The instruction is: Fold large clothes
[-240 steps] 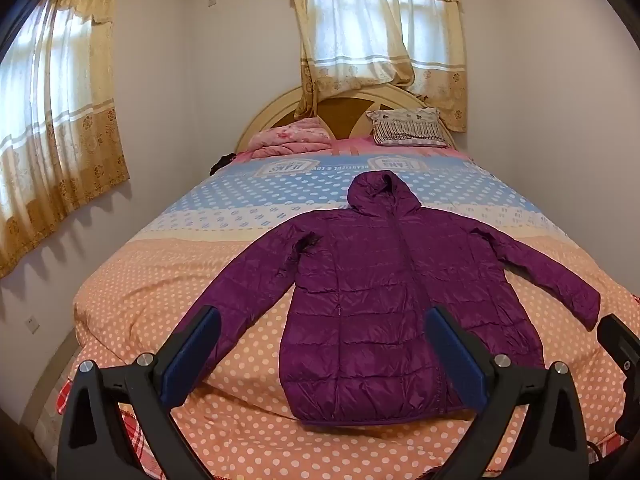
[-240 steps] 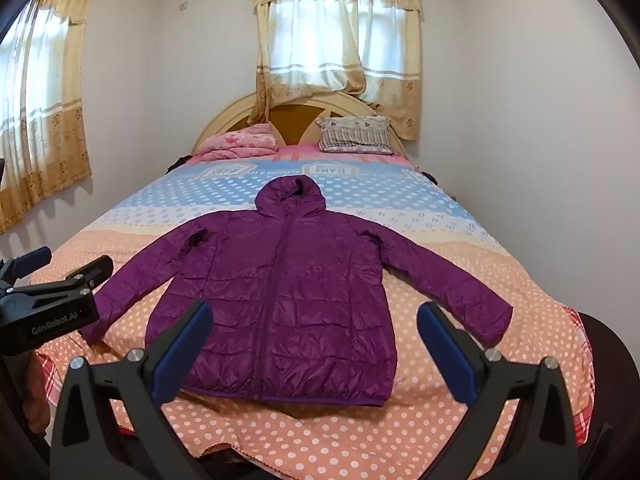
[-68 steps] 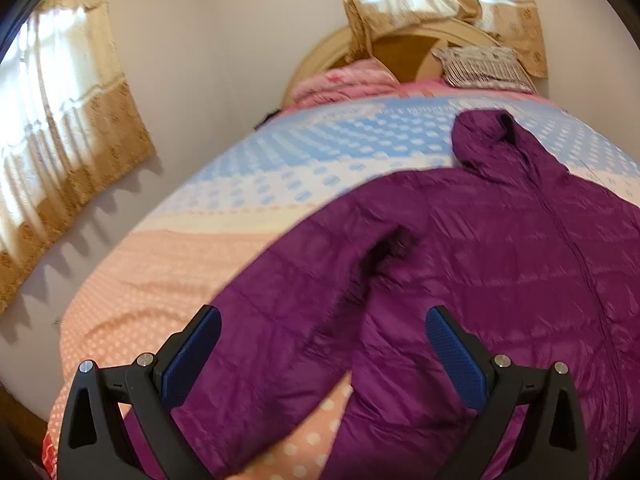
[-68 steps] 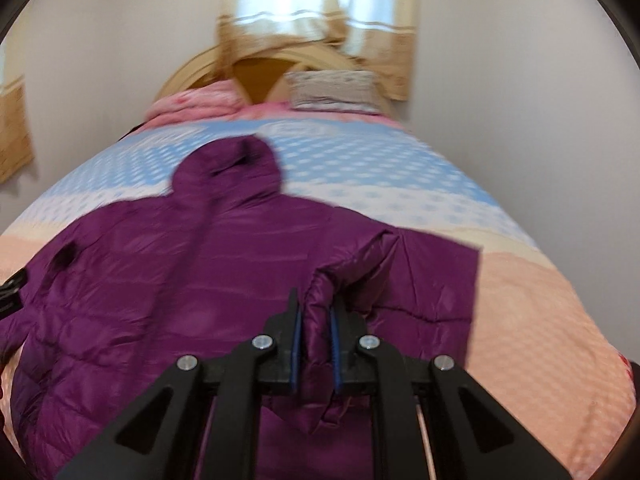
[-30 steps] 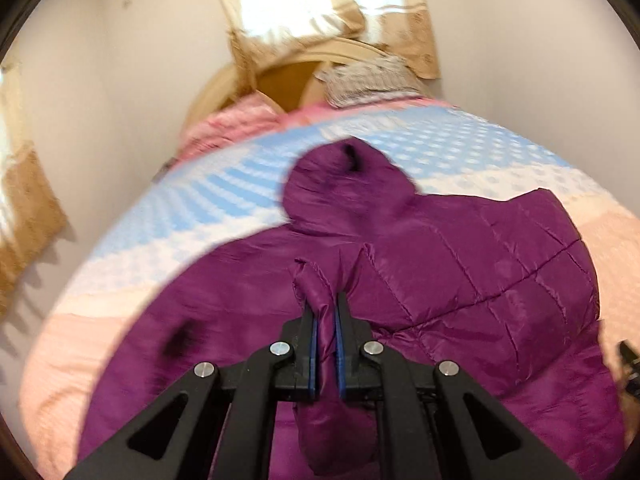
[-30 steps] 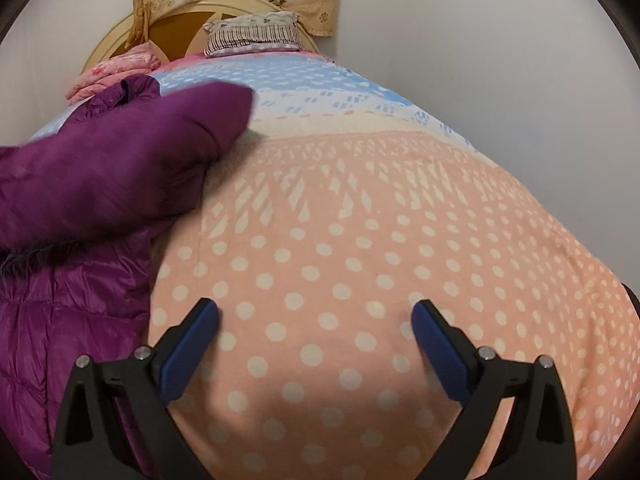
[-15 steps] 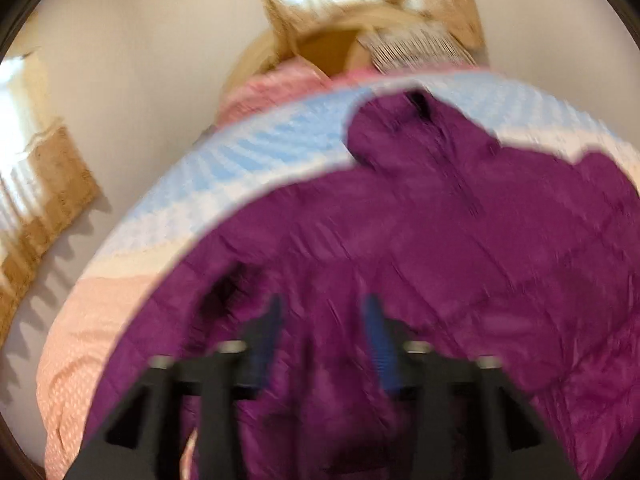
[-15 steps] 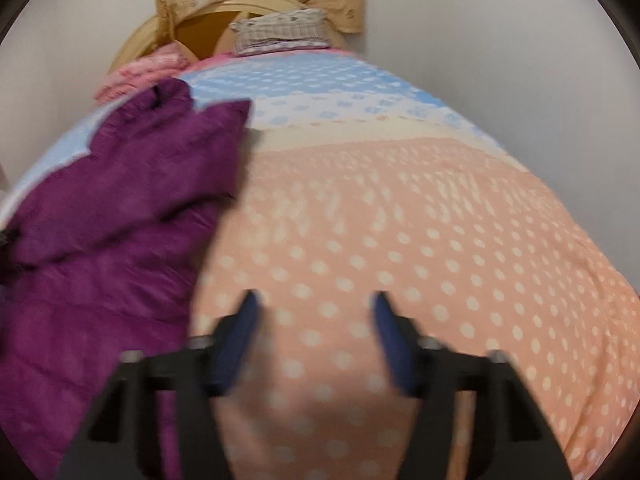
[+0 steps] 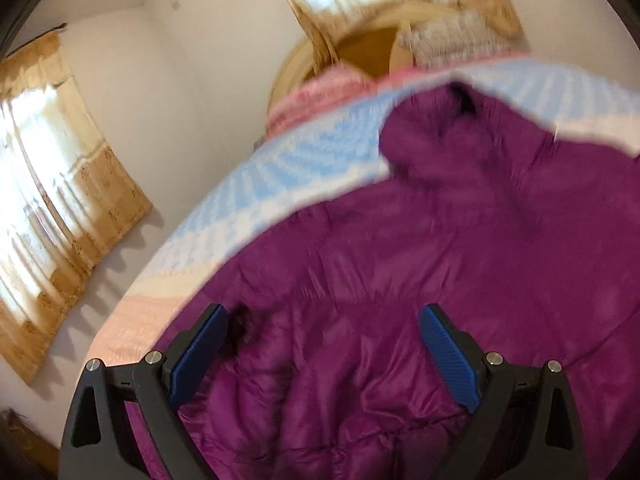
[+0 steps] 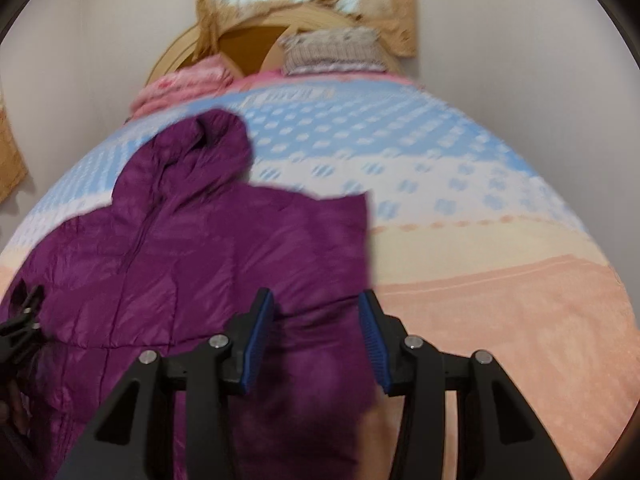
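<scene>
Through my left wrist camera, my left tongs [image 9: 322, 354] stand wide open with nothing between the blue pads [image 9: 449, 361], hanging just over the purple quilted hooded jacket [image 9: 420, 264]. The jacket fills most of this view and lies on the bed with the polka-dot cover in blue, cream and peach bands [image 9: 256, 184]; its hood [image 9: 444, 120] points toward the arched wooden headboard [image 9: 360, 46] at the far end. A dark fold in the jacket sits right beside the left pad. This view is blurred, so finer detail is lost. Beyond the jacket, on the left, a gold patterned curtain [image 9: 68, 200] hangs at a bright window. Through my right wrist camera, my right tongs [image 10: 316, 338] are partly open, the pads [image 10: 372, 338] straddling the right edge of the jacket [image 10: 192, 248] without pinching it; whether they touch the fabric I cannot tell. The jacket lies on the left half of the bed [image 10: 480, 280], hood toward the headboard [image 10: 248, 46], and its right sleeve [image 10: 320, 216] is folded inward over the body. Beyond the hood, a pink folded blanket [image 10: 184, 86] and a striped grey pillow [image 10: 332, 54] rest against the headboard. At the jacket's left edge, my other tongs [image 10: 22, 326] show as a dark shape.
</scene>
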### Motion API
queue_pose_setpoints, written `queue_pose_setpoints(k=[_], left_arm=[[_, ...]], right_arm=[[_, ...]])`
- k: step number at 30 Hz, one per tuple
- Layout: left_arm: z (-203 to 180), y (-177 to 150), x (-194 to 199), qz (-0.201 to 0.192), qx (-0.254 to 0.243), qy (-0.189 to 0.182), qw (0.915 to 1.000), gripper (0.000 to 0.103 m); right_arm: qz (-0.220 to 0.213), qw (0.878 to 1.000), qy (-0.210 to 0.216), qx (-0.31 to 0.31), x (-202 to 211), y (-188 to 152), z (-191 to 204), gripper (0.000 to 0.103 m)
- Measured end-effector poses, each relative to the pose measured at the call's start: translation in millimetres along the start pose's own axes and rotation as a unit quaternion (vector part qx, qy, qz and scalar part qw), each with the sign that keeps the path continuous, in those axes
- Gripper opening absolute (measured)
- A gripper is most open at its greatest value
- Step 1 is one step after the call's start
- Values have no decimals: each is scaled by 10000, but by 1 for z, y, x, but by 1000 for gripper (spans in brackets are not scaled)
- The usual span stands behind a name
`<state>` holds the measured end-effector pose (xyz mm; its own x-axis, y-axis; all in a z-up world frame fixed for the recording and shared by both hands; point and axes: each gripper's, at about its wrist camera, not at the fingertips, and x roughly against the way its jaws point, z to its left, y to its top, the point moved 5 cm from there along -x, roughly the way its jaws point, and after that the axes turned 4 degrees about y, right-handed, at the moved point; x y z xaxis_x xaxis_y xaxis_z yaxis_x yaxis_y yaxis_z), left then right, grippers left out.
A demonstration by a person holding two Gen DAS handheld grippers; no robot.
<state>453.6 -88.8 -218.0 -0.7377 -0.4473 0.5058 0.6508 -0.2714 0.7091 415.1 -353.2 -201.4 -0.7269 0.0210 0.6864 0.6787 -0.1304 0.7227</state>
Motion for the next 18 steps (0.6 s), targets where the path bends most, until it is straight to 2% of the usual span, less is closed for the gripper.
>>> queue_pose_setpoints(k=[3, 6, 18], left_arm=[[-1, -6, -11, 259, 38, -144, 9996, 97], [-3, -10, -16, 362, -1, -222, 9991, 97], [-5, -5, -11, 424, -48, -189, 9989, 98]], right_arm=[[273, 9996, 67, 35, -18, -16, 3, 48], [317, 9995, 73, 13, -18, -19, 0, 48], [415, 9991, 34, 107, -19, -17, 4, 48]])
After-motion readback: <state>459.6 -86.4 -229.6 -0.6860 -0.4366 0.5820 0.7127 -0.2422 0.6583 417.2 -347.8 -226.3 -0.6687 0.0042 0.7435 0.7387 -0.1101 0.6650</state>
